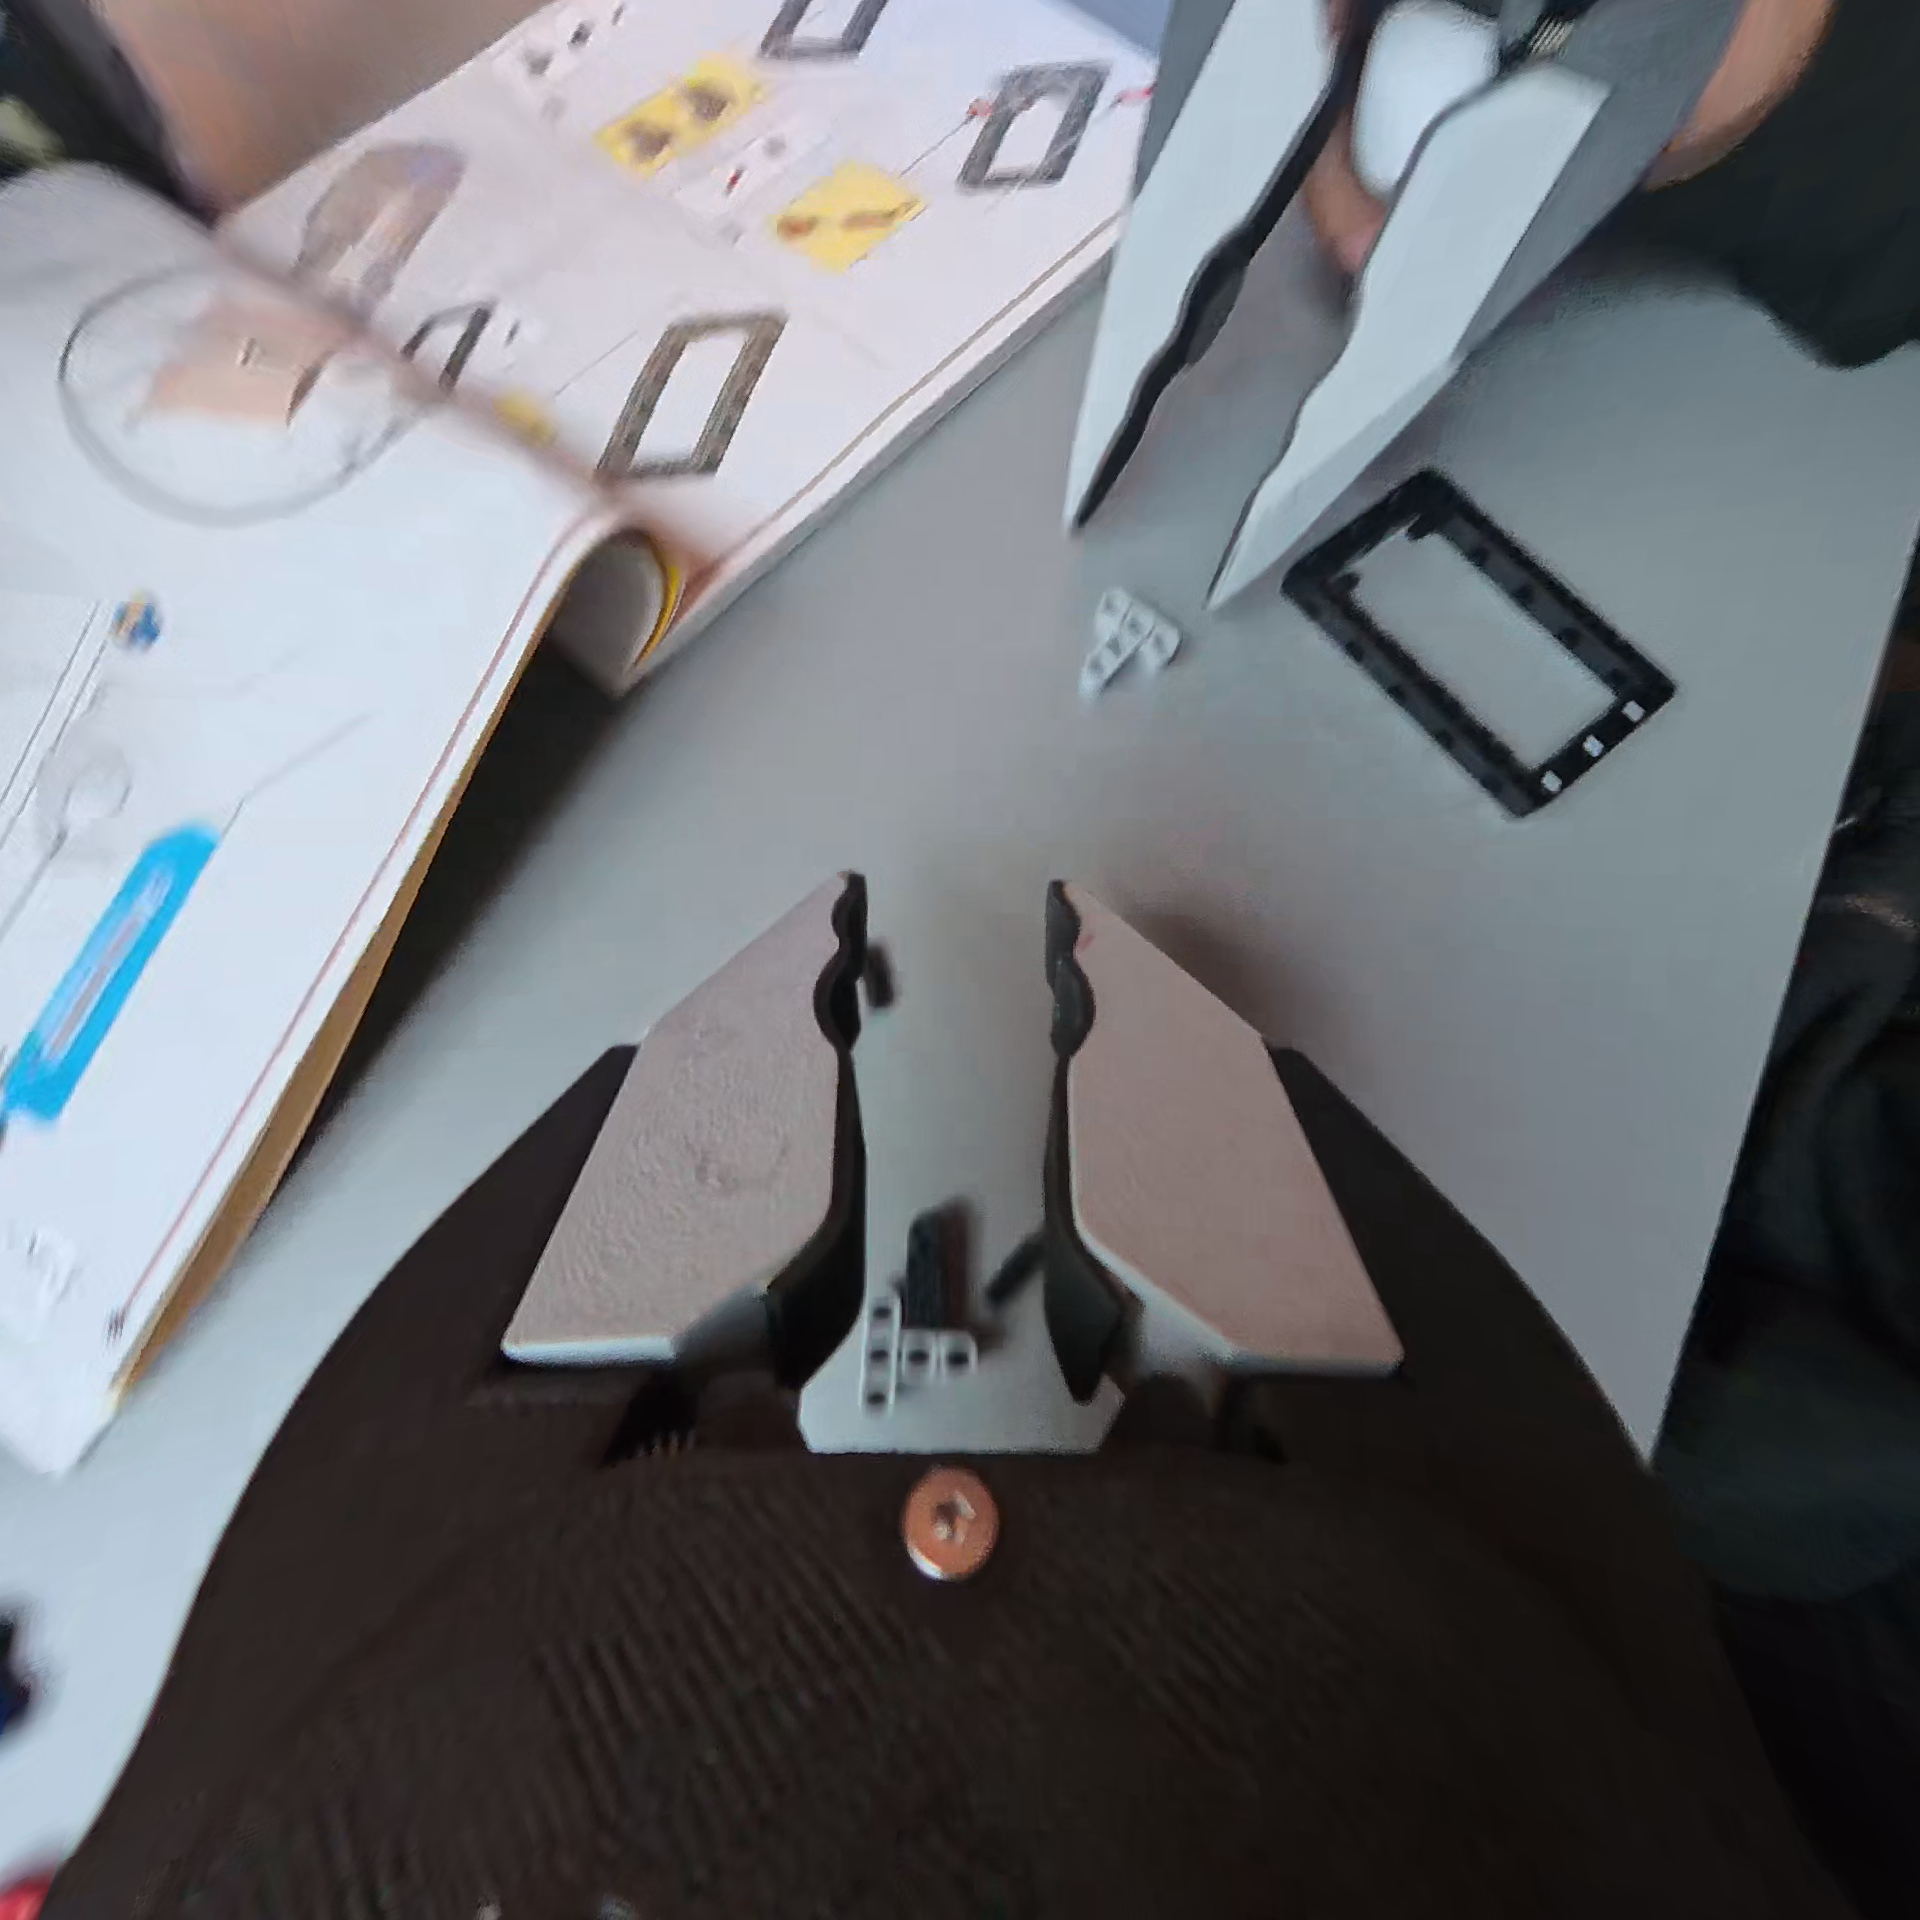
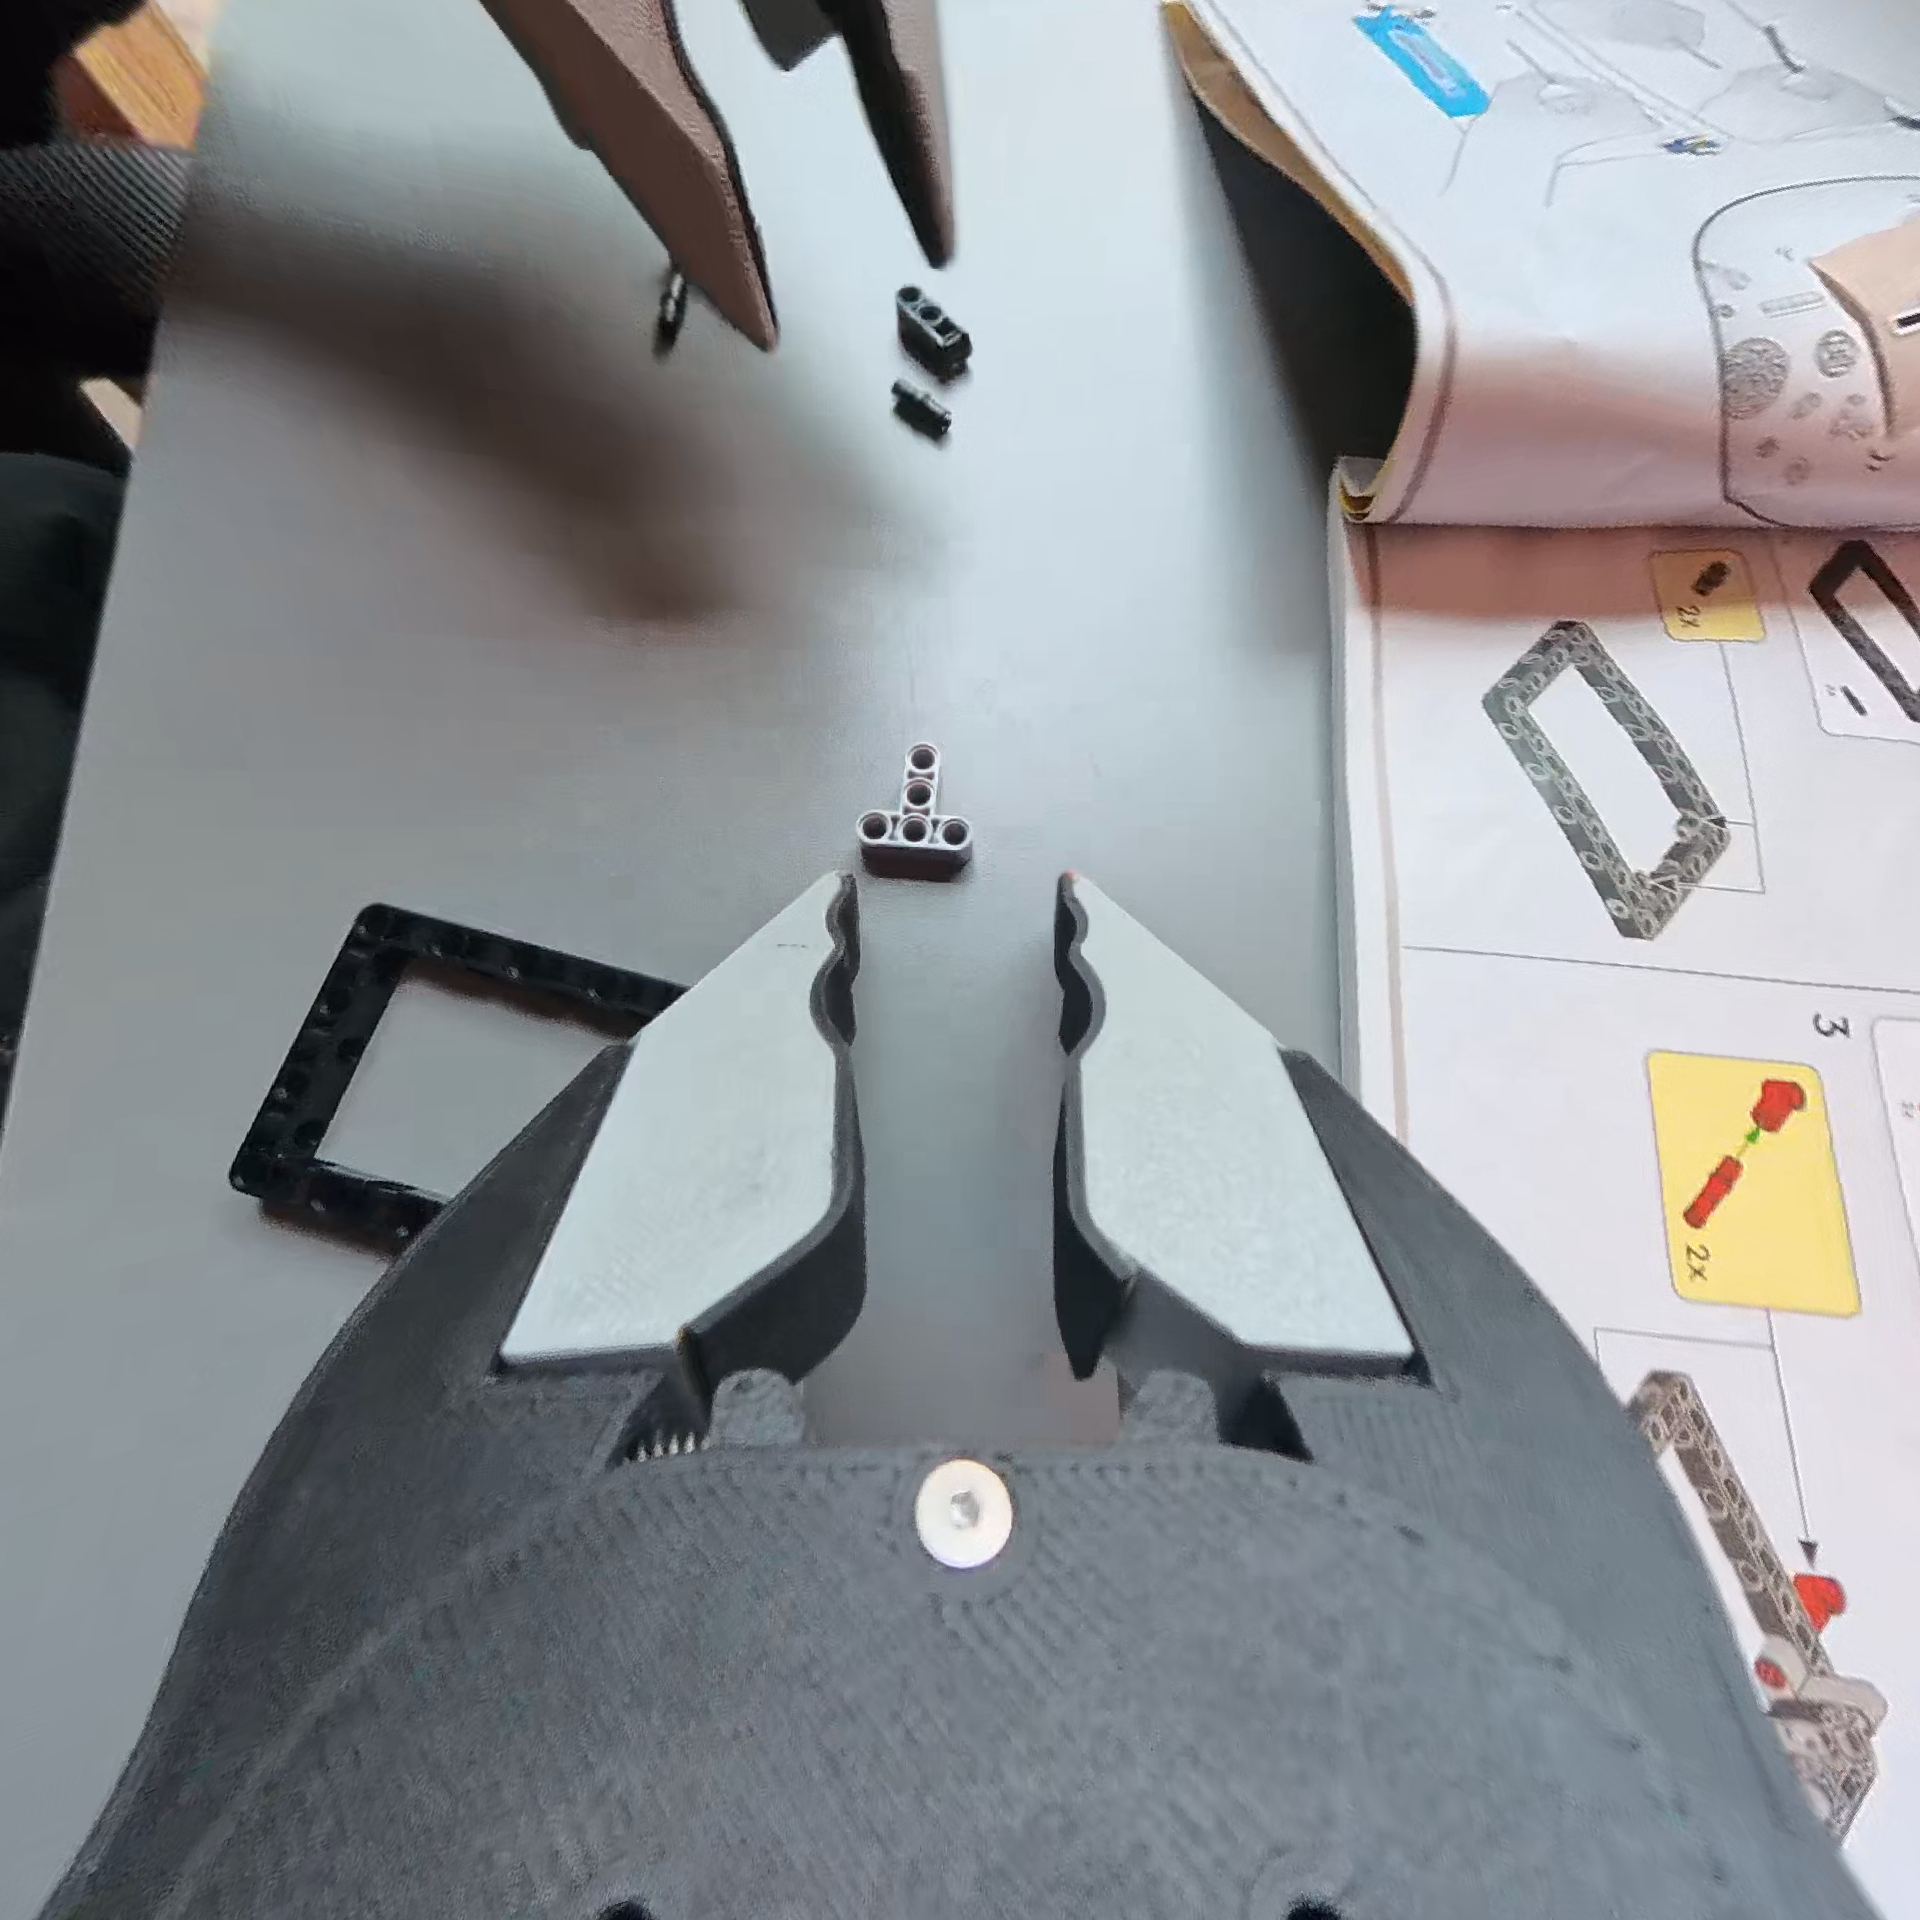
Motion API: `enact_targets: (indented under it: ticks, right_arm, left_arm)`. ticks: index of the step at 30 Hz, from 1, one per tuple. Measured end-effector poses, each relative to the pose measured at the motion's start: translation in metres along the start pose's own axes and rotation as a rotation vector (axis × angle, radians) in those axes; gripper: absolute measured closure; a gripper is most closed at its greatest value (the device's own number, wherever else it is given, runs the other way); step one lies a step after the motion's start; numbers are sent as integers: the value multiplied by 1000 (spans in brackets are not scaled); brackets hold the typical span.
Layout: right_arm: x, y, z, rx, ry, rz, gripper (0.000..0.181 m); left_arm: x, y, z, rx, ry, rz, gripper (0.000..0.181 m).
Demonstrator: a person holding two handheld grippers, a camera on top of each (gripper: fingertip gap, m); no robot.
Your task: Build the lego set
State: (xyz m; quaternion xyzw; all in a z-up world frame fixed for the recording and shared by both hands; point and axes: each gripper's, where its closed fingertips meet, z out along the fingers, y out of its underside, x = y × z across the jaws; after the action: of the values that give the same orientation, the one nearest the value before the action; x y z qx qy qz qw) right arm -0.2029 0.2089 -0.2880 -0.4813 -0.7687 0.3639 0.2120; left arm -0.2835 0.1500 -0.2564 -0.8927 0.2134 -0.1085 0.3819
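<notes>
You are early in the build, by my reading. The black frame (image 2: 343, 1049) lies flat and bare near the table's (image 2: 499, 644) left edge in the right wrist view, with nothing pinned into it that shows, and partly tucked under your right tool. Farther along that edge, a small black pin (image 2: 670, 307) sits just beside a fingertip of the left gripper (image 2: 852, 296), which hangs released and holds nothing.

In the middle, the right gripper (image 2: 956, 883) is also spread and empty. The grey T-shaped beam (image 2: 914, 805) lies flat just past its tips, crossbar toward you. Well beyond it, toward the far edge, are a black connector (image 2: 932, 327) and a second black pin (image 2: 921, 405), close together. The open instruction booklet (image 2: 1621, 779) runs along the right edge.

The step in hand looks like fetching that T-beam. For that you would ease the right tool forward and down until its fingers straddle the crossbar, then close squarely. The piece is low and flat, so a tilted approach may push it along the table.

The left wrist view adds another light grey holed piece (image 1: 914, 1351) lying between the left tool's fingers near their root, next to dark parts. The right wrist view does not show it. Only the right wrist view gives the booklet pages sharply, and only the left shows a hand behind the right tool.
</notes>
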Motion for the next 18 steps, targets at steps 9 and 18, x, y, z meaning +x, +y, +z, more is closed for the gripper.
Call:
enact_targets:
  ticks: [9,18]
  right_arm:
    - [-2,-1,-3,6,4,-7,151]
    - [4,-1,-5,30,23,13,154]
  left_arm:
    - [-11,60,-53,-113,-148,-123,158]
    - [-9,33,-22,-138,-90,-12,175]
